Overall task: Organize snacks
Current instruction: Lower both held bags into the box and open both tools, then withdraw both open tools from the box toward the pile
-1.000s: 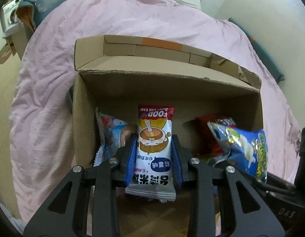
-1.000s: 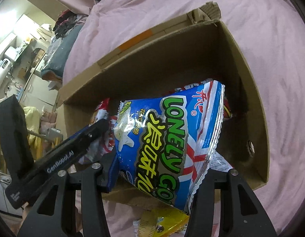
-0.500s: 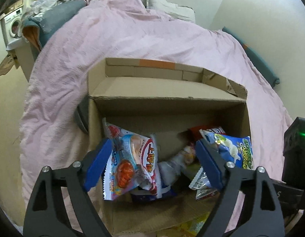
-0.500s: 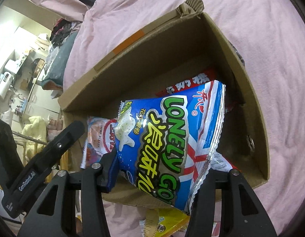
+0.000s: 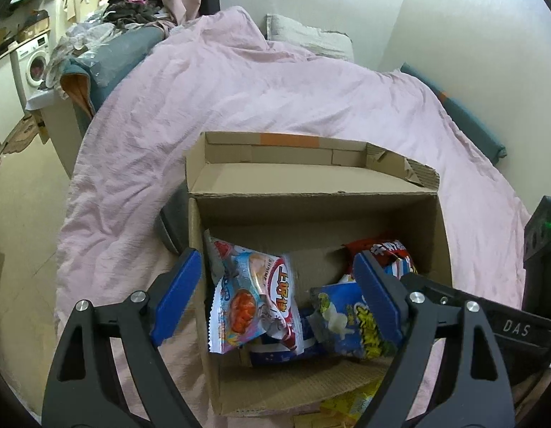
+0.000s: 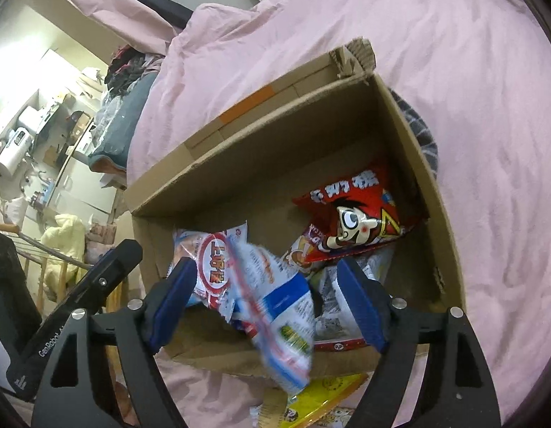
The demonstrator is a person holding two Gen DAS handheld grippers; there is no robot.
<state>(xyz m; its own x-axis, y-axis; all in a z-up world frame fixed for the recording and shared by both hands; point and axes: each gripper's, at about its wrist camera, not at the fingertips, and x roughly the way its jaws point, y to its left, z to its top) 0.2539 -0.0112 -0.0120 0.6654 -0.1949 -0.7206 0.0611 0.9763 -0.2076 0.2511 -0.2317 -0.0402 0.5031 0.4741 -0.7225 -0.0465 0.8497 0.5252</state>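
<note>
An open cardboard box (image 5: 439,249) sits on a pink duvet and holds several snack bags. Inside it, a pale shrimp-cracker bag (image 5: 254,296) leans at the left and a red bag (image 6: 350,221) lies at the back right. The rice cake pack (image 5: 275,351) lies low under the shrimp-cracker bag. My left gripper (image 5: 275,260) hangs open above the box with nothing between its fingers. My right gripper (image 6: 264,265) has its jaws opening. The blue Lonely God bag (image 6: 275,303) is blurred between them, free of the pads, dropping over the box's near edge.
A yellow packet (image 6: 322,399) lies on the duvet (image 5: 275,89) just outside the box's near wall (image 6: 211,349). The box's far flap (image 5: 293,171) stands open. A pillow (image 5: 307,35) lies at the bed's head, and clothes and a washing machine (image 5: 35,64) stand to the left.
My left gripper let go of the rice cake pack, opened wide and pulled up and back. My right gripper opened, and the blue bag slipped out of it towards the box.
</note>
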